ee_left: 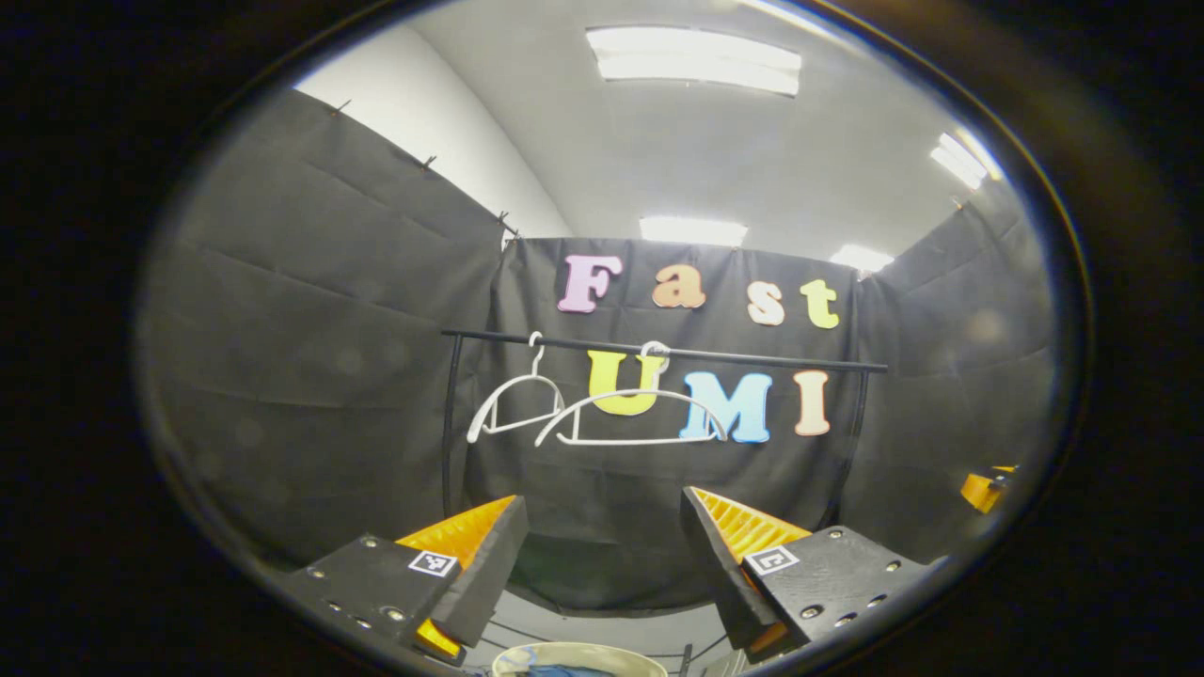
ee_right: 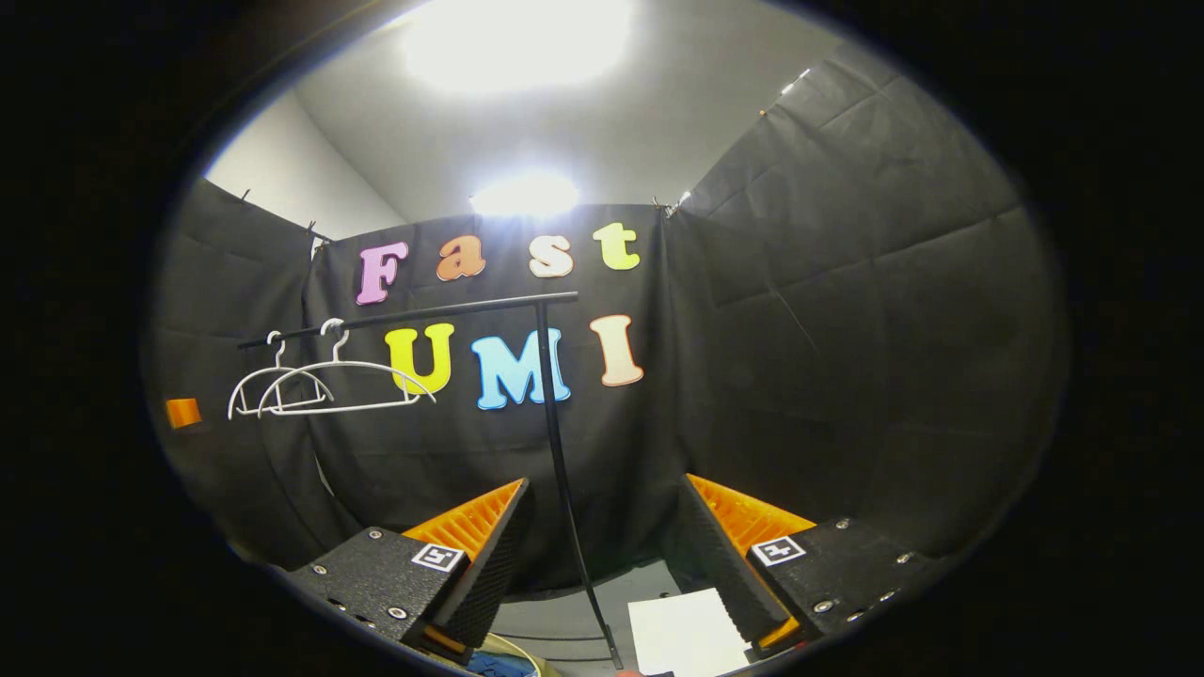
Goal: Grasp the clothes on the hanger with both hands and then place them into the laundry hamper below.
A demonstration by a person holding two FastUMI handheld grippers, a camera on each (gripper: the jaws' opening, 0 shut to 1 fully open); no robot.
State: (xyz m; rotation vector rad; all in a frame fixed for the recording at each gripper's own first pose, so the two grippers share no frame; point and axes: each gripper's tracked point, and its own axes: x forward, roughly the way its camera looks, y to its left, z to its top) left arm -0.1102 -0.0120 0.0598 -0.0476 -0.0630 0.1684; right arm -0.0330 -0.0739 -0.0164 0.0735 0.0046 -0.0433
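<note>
Two white hangers hang bare on the black rail ahead of me. In the right gripper view the same hangers are at the left of the rail. At the bottom edge of the left gripper view is the pale rim of the laundry hamper, with blue clothes lying inside. My left gripper is open above the hamper and holds nothing. My right gripper is open too, with the rail's upright post seen between its fingers.
The rack's black posts stand in front of the booth's cloth wall. A white sheet lies on the grey floor by the right gripper. Part of the right gripper shows at the far right of the left gripper view.
</note>
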